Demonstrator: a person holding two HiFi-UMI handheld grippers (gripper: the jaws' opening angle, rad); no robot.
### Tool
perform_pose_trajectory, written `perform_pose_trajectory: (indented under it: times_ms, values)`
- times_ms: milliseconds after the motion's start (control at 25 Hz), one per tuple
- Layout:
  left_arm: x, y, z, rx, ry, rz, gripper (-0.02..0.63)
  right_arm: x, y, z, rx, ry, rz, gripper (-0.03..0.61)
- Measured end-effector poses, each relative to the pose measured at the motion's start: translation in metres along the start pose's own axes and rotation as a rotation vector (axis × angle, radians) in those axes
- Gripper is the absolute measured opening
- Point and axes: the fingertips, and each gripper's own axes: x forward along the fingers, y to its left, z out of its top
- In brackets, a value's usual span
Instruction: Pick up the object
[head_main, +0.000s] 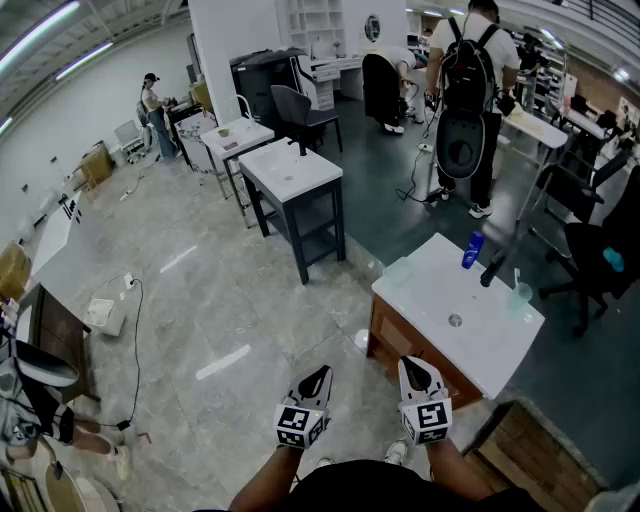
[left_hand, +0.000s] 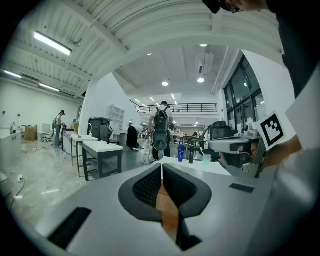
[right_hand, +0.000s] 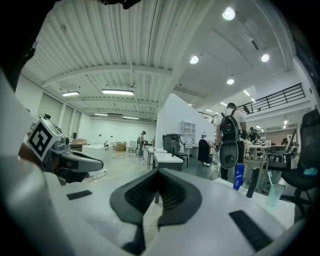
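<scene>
white counter (head_main: 470, 335) on a wooden cabinet (head_main: 385, 345) sits ahead and to my right, with a small drain (head_main: 455, 320) in its top. between it and my grippers i see only grey floor (head_main: 220, 300). on the counter a black faucet (head_main: 492, 268) stands just beside the bottle, and a clear cup (head_main: 521, 293) stands near the faucet's other side. behind the counter a person (head_main: 468, 70) wearing a black backpack has their back to me, and a dark office chair (head_main: 600, 255) is close to the far corner. a second white table (head_main: 292, 172) stands well apart to the left.

the blue bottle (head_main: 472, 249) (the one bright thing there) stands upright near the counter's back edge, slim and blue all over as far as i can make out.

left gripper (head_main: 318, 375) and right gripper (head_main: 415, 368) hang side by side low in front of me, each with its jaws pressed together on nothing.
</scene>
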Motion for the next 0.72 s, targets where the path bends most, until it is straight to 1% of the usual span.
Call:
perform_pose_trajectory:
  times_ms: [160,280,480,720]
  values:
    - [0.003,-0.002,0.006,-0.005,0.002,-0.004,0.029,0.001,-0.001,0.006,0.001,0.003,0.003,0.017]
    - [0.004,-0.001,0.006,-0.007,0.005,-0.006,0.029,0.005,0.000,0.006,-0.017,0.002,0.015,0.017]
    - [0.004,0.004,0.006,-0.007,-0.002,0.001,0.029,0.009,0.002,0.006,-0.014,0.001,0.016,0.017]
    - [-0.010,0.011,0.004,0.017,0.008,-0.005,0.029,0.012,0.022,0.018,0.053,-0.050,0.049,0.018]
